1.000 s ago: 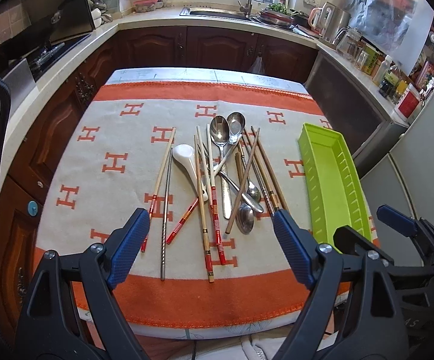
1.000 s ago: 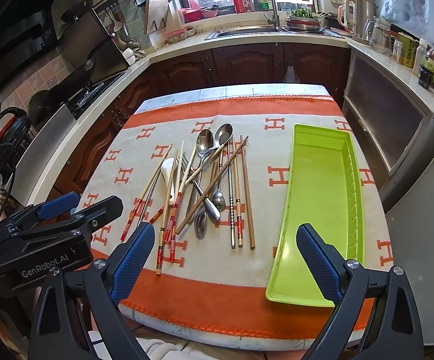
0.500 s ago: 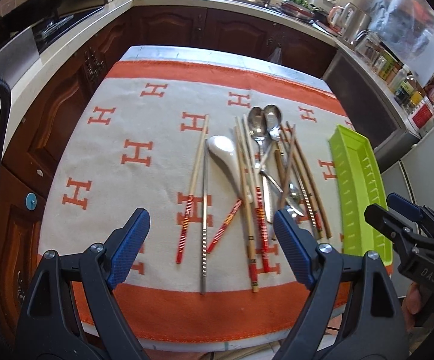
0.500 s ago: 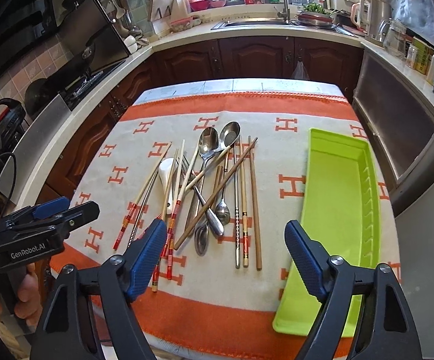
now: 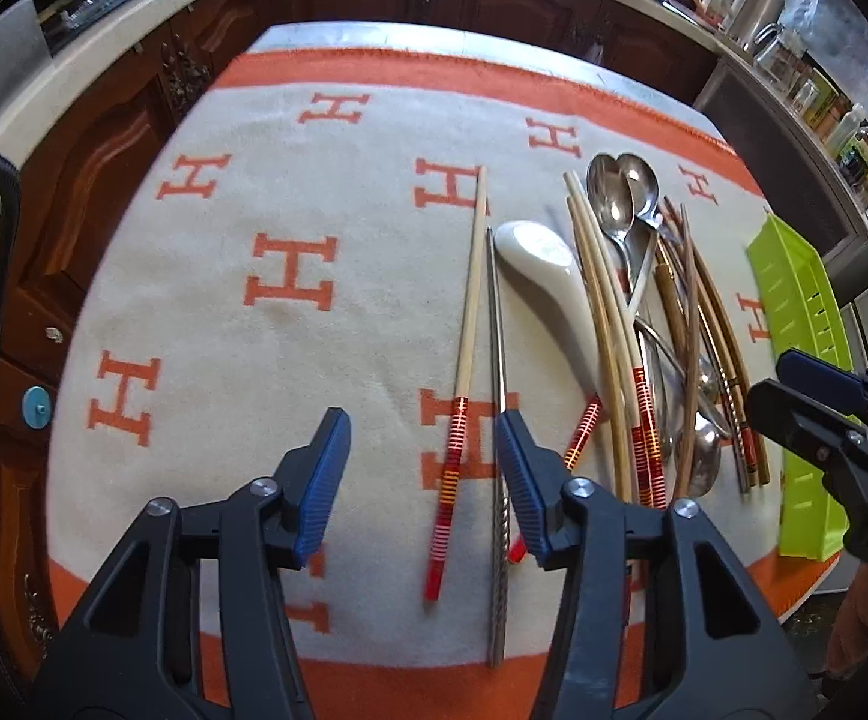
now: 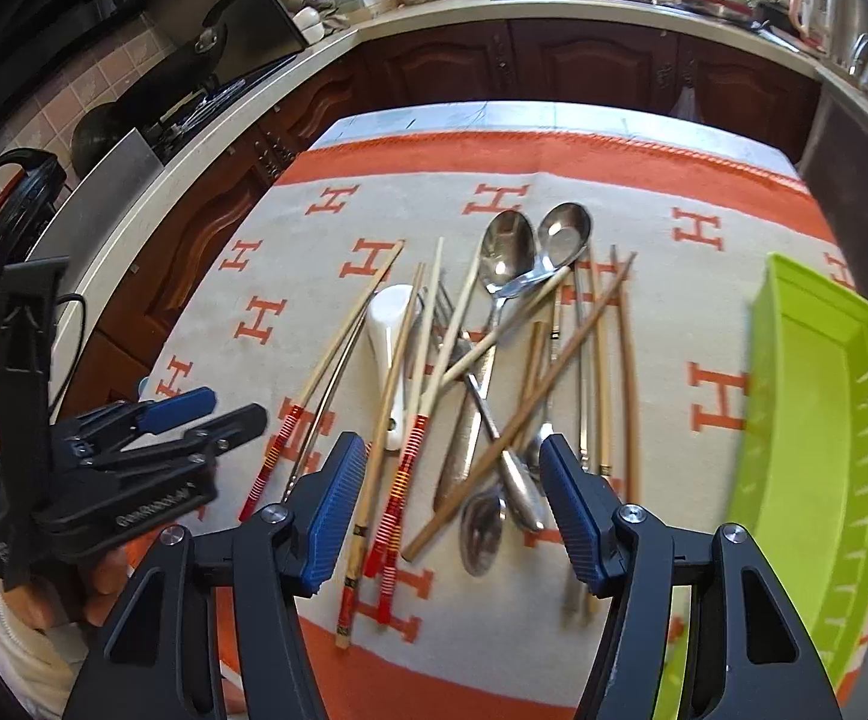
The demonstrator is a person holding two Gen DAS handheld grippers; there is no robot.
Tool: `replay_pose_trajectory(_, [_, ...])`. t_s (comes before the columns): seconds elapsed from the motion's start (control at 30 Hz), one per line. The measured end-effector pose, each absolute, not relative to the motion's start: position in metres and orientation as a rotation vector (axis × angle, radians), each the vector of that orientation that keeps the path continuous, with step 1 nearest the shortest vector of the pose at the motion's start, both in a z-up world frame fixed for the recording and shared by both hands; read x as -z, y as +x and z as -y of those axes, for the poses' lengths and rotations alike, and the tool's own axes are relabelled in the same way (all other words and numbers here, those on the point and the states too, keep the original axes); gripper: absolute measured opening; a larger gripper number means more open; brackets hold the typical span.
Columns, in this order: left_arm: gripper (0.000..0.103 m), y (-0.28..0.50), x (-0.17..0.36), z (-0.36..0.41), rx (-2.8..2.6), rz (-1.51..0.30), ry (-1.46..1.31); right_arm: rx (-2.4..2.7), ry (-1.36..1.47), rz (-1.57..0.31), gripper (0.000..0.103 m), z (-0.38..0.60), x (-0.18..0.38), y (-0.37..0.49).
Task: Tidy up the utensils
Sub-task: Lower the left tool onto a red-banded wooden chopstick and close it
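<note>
Kitchen setup here: dark wood cabinets all round, and a table in the middle covered with a cream blanket [image 5: 290, 192] with orange H letters and an orange border. All the utensils were dumped in one loose pile toward the right half of it.

The left gripper [image 5: 422, 480] had its blue-padded jaws spread apart with nothing between them but air, hovering above the near end of the pile. Framed right in that gap was a pale chopstick with a red-striped end [image 5: 464, 354], running away from the camera. Just beside it lay a metal chopstick [image 5: 499, 372], its lower part passing next to the right-hand pad.

Further right: a white ceramic spoon [image 5: 548, 276], then a tangle of wooden chopsticks and two steel spoons [image 5: 620, 192] with their bowls at the far end.

The right gripper [image 6: 452, 504] was also open and empty, sitting over the near ends of the heap, so the red-banded chopsticks [image 6: 401, 492] and a crossed brown chopstick [image 6: 518, 414] showed between its pads. The lime green tray [image 6: 818, 420] sat off to the right of that gripper, apart from the pile. Couldn't tell whether either gripper was touching anything.
</note>
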State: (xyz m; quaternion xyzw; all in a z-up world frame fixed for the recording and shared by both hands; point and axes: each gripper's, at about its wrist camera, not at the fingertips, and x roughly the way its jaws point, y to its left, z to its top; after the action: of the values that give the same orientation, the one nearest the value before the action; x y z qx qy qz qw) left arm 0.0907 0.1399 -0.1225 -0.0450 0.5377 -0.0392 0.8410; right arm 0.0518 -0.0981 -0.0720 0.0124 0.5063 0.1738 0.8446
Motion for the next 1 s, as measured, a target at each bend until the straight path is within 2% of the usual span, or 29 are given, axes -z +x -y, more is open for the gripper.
replay_pose_trajectory(0.03, [0.038,0.092,0.126,-0.139,0.083,-1.145,-0.095,-0.376,0.028,-1.075,0.061,0.095,0.076,0.055])
replay_pose_trajectory(0.1, [0.036,0.098,0.134,-0.137,0.091,-1.161,-0.098,-0.393,0.031,-1.086,0.061,0.089,0.083,0.06])
replay_pose_trajectory(0.47, [0.035,0.103,0.146,-0.137,0.128,-1.161,-0.108,-0.427,0.062,-1.136,0.061,0.079,0.105,0.07])
replay_pose_trajectory(0.77, [0.034,0.102,0.147,-0.145,0.163,-1.115,-0.132,-0.433,0.066,-1.107,0.061,0.077,0.101,0.061])
replay_pose_trajectory(1.0, [0.034,0.105,0.147,-0.133,0.136,-1.111,-0.052,-0.44,0.08,-1.083,0.061,0.078,0.094,0.051])
